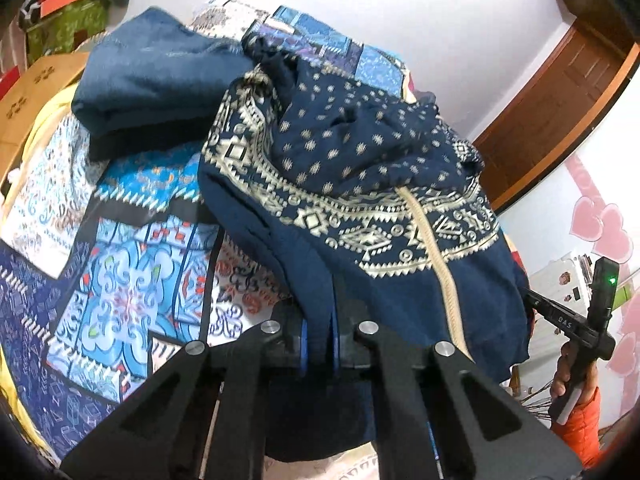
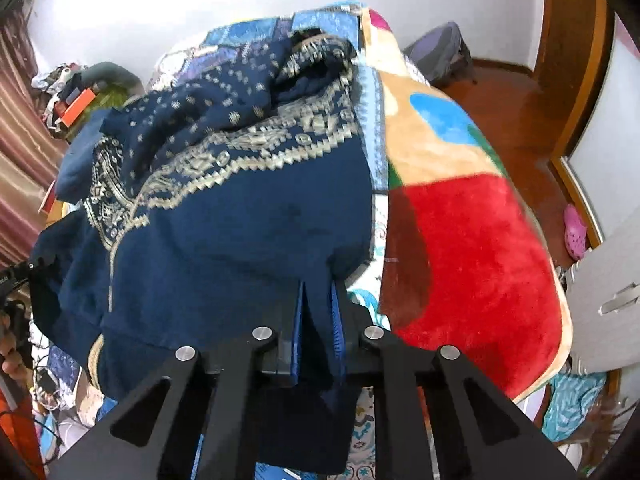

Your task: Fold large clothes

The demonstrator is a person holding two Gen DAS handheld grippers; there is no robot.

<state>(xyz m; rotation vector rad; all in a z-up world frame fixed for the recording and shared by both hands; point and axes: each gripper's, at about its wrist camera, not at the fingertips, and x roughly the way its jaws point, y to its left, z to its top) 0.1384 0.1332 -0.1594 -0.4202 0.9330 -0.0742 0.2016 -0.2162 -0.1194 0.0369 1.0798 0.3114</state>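
Two claws, left claw (image 1: pixel 320 340) and right claw (image 2: pixel 316 340), each pinch one dark blue patterned garment (image 1: pixel 360 184) on the bed (image 1: pixel 132 264).

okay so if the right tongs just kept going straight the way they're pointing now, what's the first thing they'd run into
The right tongs are already shut on the hem of the navy patterned garment, so they would push straight into that cloth. Behind it lies the patchwork bedspread, though depth is hard to judge here.
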